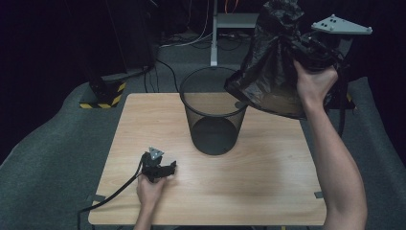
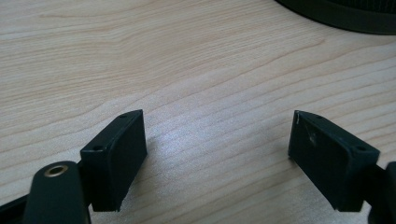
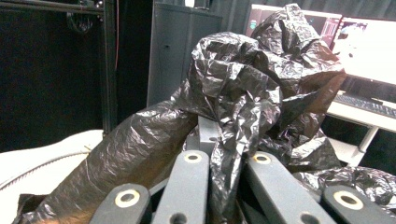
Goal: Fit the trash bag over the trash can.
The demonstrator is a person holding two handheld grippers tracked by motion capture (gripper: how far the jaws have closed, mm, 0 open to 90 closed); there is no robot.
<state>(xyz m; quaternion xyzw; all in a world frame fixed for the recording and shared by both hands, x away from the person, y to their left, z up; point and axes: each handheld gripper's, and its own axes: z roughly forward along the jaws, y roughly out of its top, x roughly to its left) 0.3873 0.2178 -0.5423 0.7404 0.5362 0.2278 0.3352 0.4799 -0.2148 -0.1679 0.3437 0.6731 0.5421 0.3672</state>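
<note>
Dark room, cables all over the floor, and a light wooden table [image 1: 268,191] with a black mesh bin [image 1: 214,115] standing near its far edge. Right gripper [image 3: 226,154] is up in the air, jaws pinched tight on a crumpled black trash bag [image 1: 270,62] hanging just beside the bin's rim. Left gripper [image 2: 217,154] rests low on the table, jaws spread wide apart.

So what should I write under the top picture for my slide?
Right tool lifts a black bag above the mesh bin; left tool rests open.
</note>
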